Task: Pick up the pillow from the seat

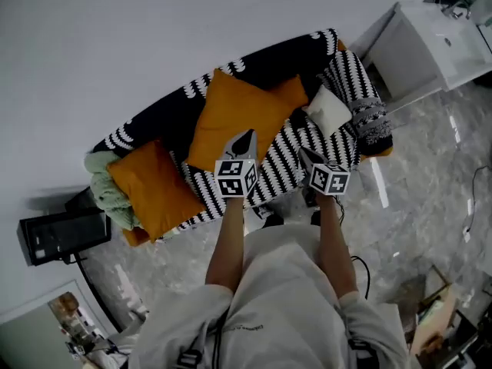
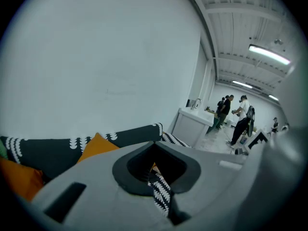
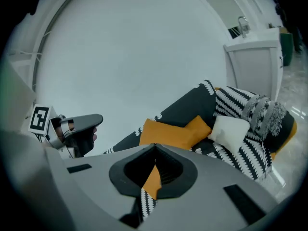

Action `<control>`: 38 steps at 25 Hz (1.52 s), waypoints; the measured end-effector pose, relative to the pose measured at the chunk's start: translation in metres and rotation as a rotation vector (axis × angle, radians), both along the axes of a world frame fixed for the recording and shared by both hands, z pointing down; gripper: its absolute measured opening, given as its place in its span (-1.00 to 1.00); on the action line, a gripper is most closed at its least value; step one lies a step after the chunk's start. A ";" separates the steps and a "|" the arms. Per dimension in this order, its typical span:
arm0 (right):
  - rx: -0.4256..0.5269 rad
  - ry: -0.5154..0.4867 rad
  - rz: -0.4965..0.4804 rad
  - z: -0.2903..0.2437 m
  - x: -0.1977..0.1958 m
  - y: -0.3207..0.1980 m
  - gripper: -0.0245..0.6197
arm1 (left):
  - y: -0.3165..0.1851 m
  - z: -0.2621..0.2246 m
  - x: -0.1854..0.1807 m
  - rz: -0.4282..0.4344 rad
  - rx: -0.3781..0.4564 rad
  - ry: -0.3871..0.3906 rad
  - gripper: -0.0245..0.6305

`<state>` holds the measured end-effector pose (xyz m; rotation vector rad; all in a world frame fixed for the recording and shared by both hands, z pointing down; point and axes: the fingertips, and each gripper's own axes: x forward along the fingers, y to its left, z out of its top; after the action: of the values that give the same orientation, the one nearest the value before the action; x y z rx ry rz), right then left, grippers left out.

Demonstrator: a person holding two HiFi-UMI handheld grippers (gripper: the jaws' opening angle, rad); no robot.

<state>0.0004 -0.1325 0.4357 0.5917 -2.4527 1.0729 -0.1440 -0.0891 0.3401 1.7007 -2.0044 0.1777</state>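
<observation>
Pillow (image 1: 231, 118), big orange one, leans on the backrest mid-seat of the striped sofa (image 1: 286, 166). Second orange cushion (image 1: 150, 187) at the left end, white cushion (image 1: 329, 111) at the right. Left tongs (image 1: 244, 137) and right tongs (image 1: 304, 154) hover on its near side, both closed, empty. Risk: closed tips just shove the soft fabric, and a thin pinch could slip. Other cushions close by, so a wrong pick is possible.

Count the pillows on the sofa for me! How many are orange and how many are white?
Orange pillows: 3
White pillow: 1
Total: 4
</observation>
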 end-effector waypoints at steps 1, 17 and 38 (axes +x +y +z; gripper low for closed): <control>-0.014 0.004 0.032 0.004 0.005 0.004 -0.90 | 0.003 0.001 0.001 0.023 -0.006 -0.003 -0.90; -0.127 -0.008 0.224 0.115 -0.018 0.062 -0.90 | 0.068 0.153 -0.021 0.209 -0.236 0.051 -0.90; -0.214 -0.084 0.077 0.303 -0.084 0.023 -0.90 | 0.032 0.332 -0.006 0.253 -0.433 0.058 -0.90</control>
<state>-0.0833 -0.1094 0.7388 0.5869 -2.3598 1.3952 -0.1499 -0.0571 0.6725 1.6412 -1.5603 0.5961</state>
